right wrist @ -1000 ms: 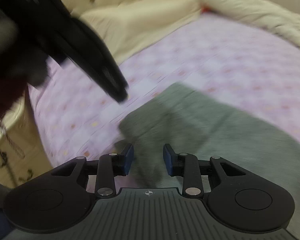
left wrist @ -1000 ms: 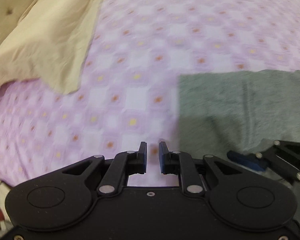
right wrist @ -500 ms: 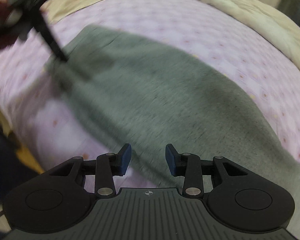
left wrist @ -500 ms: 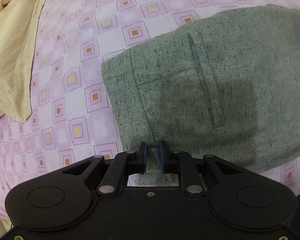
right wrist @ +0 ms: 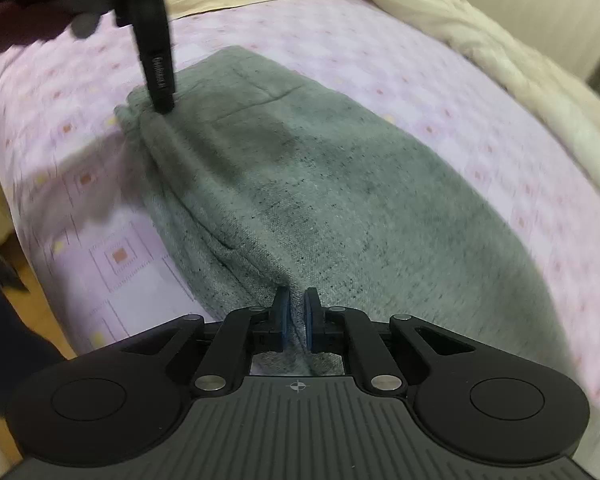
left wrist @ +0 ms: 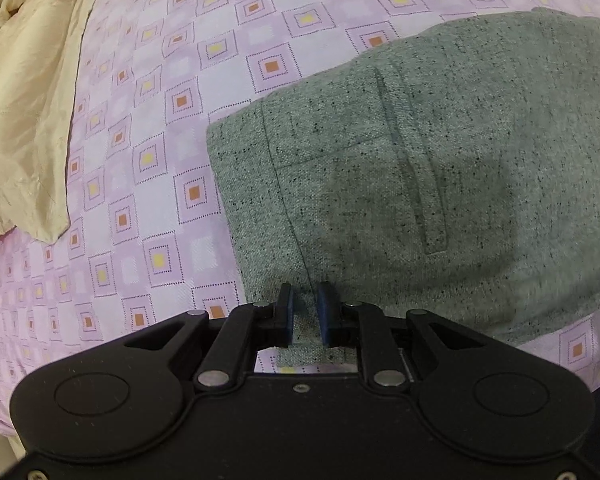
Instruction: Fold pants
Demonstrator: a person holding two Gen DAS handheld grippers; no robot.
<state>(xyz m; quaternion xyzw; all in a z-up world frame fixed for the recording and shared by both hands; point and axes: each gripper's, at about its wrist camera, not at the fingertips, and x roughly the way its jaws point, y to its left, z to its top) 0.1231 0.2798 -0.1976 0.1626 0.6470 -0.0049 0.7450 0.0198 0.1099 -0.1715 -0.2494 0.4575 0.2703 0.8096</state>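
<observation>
Grey speckled pants (left wrist: 440, 184) lie flat on a pink patterned bed sheet (left wrist: 148, 128), waistband to the left, a pocket slit showing. My left gripper (left wrist: 304, 306) is shut on the near waistband corner, cloth pinched between its blue pads. In the right wrist view the pants (right wrist: 340, 200) stretch away, and my right gripper (right wrist: 295, 308) is shut on a raised fold at their near edge. The left gripper (right wrist: 160, 80) also shows there, pressed onto the far corner.
A cream blanket (left wrist: 24, 100) is bunched at the left of the bed. A cream quilt (right wrist: 500, 60) runs along the far right side. The bed's near edge and the wooden floor (right wrist: 40, 320) show at lower left.
My left gripper moved over the pants and took hold of the waistband corner. My right gripper came down to the near edge and shut on the cloth.
</observation>
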